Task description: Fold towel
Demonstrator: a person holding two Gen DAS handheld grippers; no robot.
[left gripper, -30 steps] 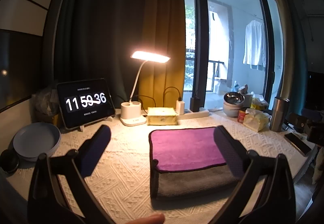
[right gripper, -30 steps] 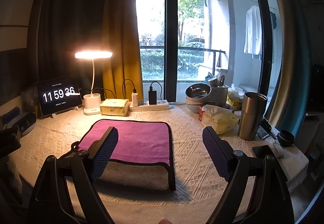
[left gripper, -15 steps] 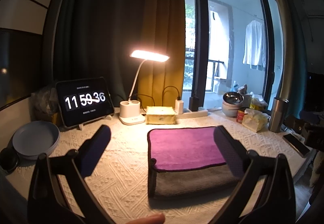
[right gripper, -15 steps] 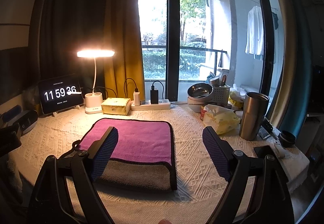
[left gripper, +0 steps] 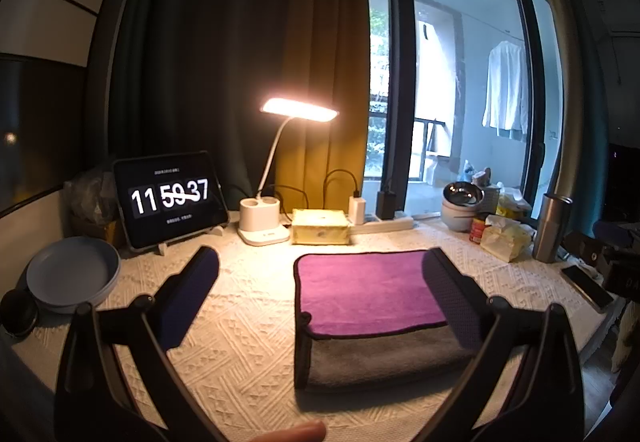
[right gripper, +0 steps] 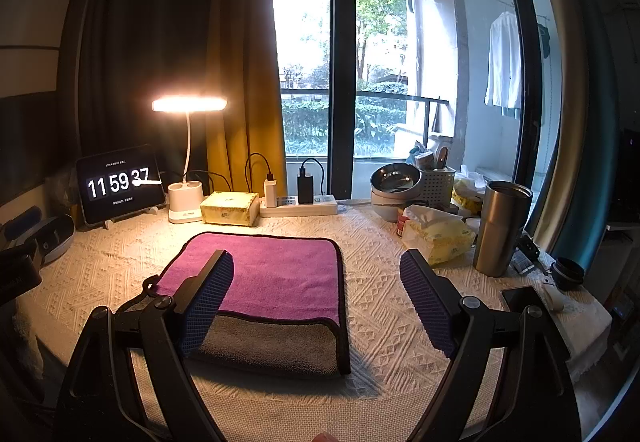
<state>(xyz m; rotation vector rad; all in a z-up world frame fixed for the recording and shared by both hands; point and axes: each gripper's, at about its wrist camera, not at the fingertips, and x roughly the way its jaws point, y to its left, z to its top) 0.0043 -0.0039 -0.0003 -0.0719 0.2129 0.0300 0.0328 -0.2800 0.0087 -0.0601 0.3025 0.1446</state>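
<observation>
A towel, purple on top and grey on the underside with a dark border, lies folded flat on the white tablecloth in the left wrist view and in the right wrist view. The purple layer stops short of the near edge, so a grey strip shows in front. My left gripper is open and empty, held above the table with the towel's left edge between its fingers. My right gripper is open and empty above the towel's right edge.
At the back stand a tablet clock, a lit desk lamp, a yellow tissue box and a power strip. A grey plate lies left. Steel bowls, a tissue pack, a steel tumbler and a phone crowd the right.
Both grippers stay open and almost still; the views have shifted only slightly. The clock has changed from 11:59:36 to 11:59:37.
</observation>
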